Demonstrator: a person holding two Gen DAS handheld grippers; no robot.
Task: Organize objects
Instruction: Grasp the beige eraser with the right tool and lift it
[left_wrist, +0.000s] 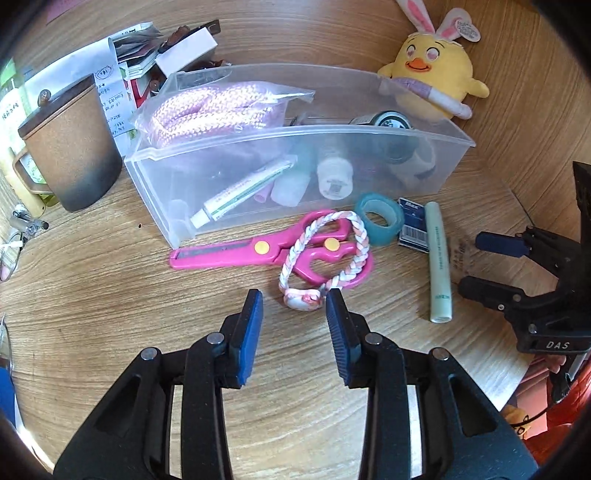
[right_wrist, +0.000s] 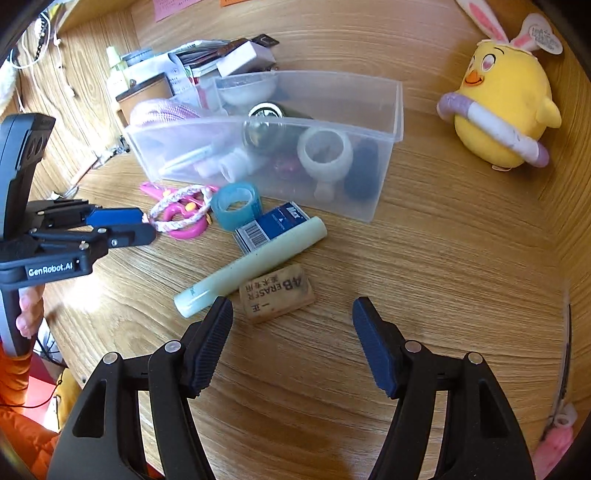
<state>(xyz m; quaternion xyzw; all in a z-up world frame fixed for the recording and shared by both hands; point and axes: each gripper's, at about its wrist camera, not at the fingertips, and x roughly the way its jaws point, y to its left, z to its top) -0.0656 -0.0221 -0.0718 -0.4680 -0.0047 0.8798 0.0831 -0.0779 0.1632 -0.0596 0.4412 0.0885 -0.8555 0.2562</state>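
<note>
A clear plastic bin (left_wrist: 258, 147) (right_wrist: 384, 110) holds pink rope, a tube, small bottles and tape. In front of it lie pink scissors (left_wrist: 258, 251) (right_wrist: 184, 229) with a pink-white braided band (left_wrist: 354, 236) (right_wrist: 173, 203) over them, a teal tape roll (left_wrist: 380, 218) (right_wrist: 236, 203), a blue staple box (left_wrist: 410, 225) (right_wrist: 273, 225) and a pale green tube (left_wrist: 439, 262) (right_wrist: 255, 262). A tan eraser (right_wrist: 277, 295) lies in front of my right gripper (right_wrist: 291, 317), which is open. My left gripper (left_wrist: 294, 302) is open, its tips astride the band's charm (left_wrist: 303, 299).
A brown mug (left_wrist: 70, 147) stands left of the bin, with papers and boxes (left_wrist: 147, 55) behind. A yellow chick plush (left_wrist: 432, 70) (right_wrist: 506, 107) sits at the back right. The wooden desk's front edge runs near my right gripper (left_wrist: 491, 266) in the left wrist view.
</note>
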